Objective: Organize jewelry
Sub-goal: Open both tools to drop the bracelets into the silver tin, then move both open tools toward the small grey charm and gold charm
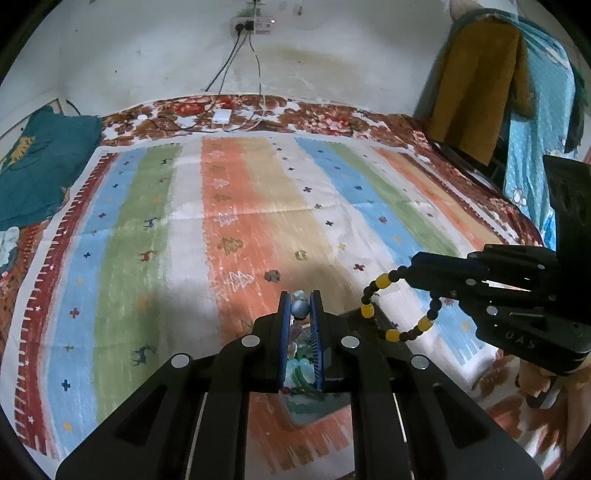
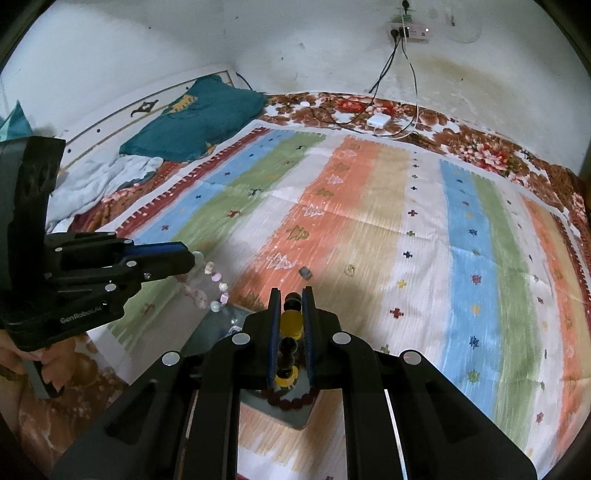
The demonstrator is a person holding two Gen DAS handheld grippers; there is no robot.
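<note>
Your left gripper (image 1: 300, 301) is clamped narrow on a pale bead bracelet (image 2: 216, 286), lifted clear of the striped mat (image 1: 155, 229). Your right gripper (image 2: 291, 297) pinches a black-and-yellow bead bracelet (image 1: 391, 306), its loop dangling free. Both hang above a grey tray (image 2: 218, 332), where a dark red bracelet (image 2: 291, 400) lies. Two small trinkets (image 2: 306, 272) sit on the mat beyond.

Left gripper (image 1: 300, 306): jaws closed on a pale bead bracelet (image 1: 298, 310), above a striped mat (image 1: 192, 236).
Right gripper (image 1: 413, 271): enters from the right, clamped on a black and yellow bead bracelet (image 1: 391, 334) hanging in a loop.
Wall: power strip (image 1: 253, 25), cables trailing down.
</note>
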